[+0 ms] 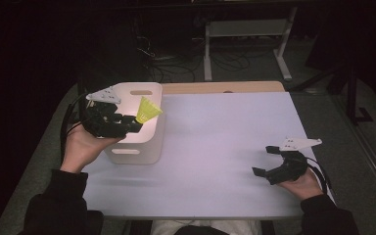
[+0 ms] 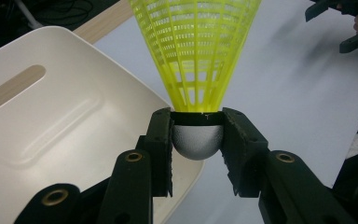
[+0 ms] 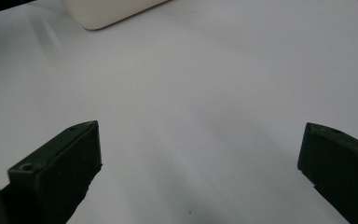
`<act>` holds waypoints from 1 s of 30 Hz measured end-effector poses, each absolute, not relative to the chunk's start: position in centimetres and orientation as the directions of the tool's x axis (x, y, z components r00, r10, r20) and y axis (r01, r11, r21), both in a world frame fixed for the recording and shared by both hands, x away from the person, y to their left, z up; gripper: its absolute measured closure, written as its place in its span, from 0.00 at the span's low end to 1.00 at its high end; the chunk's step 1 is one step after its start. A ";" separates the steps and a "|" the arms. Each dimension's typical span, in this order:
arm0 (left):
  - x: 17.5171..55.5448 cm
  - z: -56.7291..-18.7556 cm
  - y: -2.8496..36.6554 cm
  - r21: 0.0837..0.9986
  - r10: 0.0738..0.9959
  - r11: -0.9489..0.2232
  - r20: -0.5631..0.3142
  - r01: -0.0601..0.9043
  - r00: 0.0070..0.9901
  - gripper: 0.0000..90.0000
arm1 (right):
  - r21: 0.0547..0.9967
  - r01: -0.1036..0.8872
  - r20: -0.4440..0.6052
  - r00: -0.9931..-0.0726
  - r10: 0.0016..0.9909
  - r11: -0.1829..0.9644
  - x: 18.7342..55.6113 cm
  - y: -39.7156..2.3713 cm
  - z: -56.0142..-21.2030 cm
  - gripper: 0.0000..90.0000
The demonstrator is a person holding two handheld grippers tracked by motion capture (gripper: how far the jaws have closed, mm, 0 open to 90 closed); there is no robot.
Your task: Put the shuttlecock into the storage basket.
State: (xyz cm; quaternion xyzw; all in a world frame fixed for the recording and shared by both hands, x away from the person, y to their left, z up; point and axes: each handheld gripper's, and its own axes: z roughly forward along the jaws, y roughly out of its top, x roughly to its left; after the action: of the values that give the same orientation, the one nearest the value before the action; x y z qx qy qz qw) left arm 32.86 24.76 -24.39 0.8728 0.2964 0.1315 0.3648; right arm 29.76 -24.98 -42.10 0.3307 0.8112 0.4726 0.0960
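Dim room with black surroundings; the white table (image 1: 225,147) is lit from above, slightly grainy, softly shadowed.

in your left gripper view the top edge is cutting off the yellow shuttlecock (image 2: 196,51) skirt, and the jaws are covering the sides of its cork. in your right gripper view the white bin (image 3: 107,10) is showing just one corner.

shuttlecock (image 2: 196,51): yellow plastic mesh, matt grey cap | bin (image 2: 51,126): smooth cream plastic
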 end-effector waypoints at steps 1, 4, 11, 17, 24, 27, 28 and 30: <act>32.9 -24.4 24.9 0.714 0.617 -0.557 0.013 0.425 0.787 0.72 | 0.830 0.446 0.157 -0.763 0.627 0.335 29.8 -25.0 -42.1 0.00; 33.2 -24.5 25.3 0.712 0.622 -0.551 0.003 0.435 0.783 0.72 | 0.830 0.445 0.156 -0.763 0.627 0.335 29.8 -25.0 -42.1 0.00; 33.6 -25.1 26.4 0.698 0.637 -0.551 -0.002 0.458 0.771 0.72 | 0.832 0.443 0.156 -0.764 0.626 0.335 29.8 -25.0 -42.1 0.00; 33.9 -25.4 26.7 0.688 0.633 -0.561 -0.002 0.460 0.774 0.72 | 0.834 0.438 0.151 -0.766 0.625 0.334 29.8 -25.0 -42.1 0.00; 34.4 -26.0 26.7 0.675 0.628 -0.569 -0.014 0.471 0.778 0.72 | 0.838 0.433 0.147 -0.765 0.626 0.333 29.7 -25.0 -42.0 0.00; 34.6 -26.3 26.5 0.661 0.618 -0.585 -0.012 0.470 0.786 0.72 | 0.837 0.433 0.146 -0.766 0.626 0.334 29.7 -25.0 -42.0 0.00; 34.6 -26.4 26.4 0.657 0.618 -0.588 -0.010 0.471 0.786 0.72 | 0.837 0.433 0.146 -0.766 0.626 0.334 29.7 -25.0 -42.0 0.00; 34.7 -26.5 26.3 0.651 0.613 -0.597 -0.007 0.469 0.790 0.72 | 0.838 0.433 0.147 -0.766 0.626 0.333 29.7 -25.0 -42.0 0.00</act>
State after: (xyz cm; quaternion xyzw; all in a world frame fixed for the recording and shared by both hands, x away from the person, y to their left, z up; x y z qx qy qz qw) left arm 34.72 26.32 -26.51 0.8869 0.3049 0.1095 0.3293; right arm 29.72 -25.03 -42.02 0.3268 0.8102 0.4759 0.1015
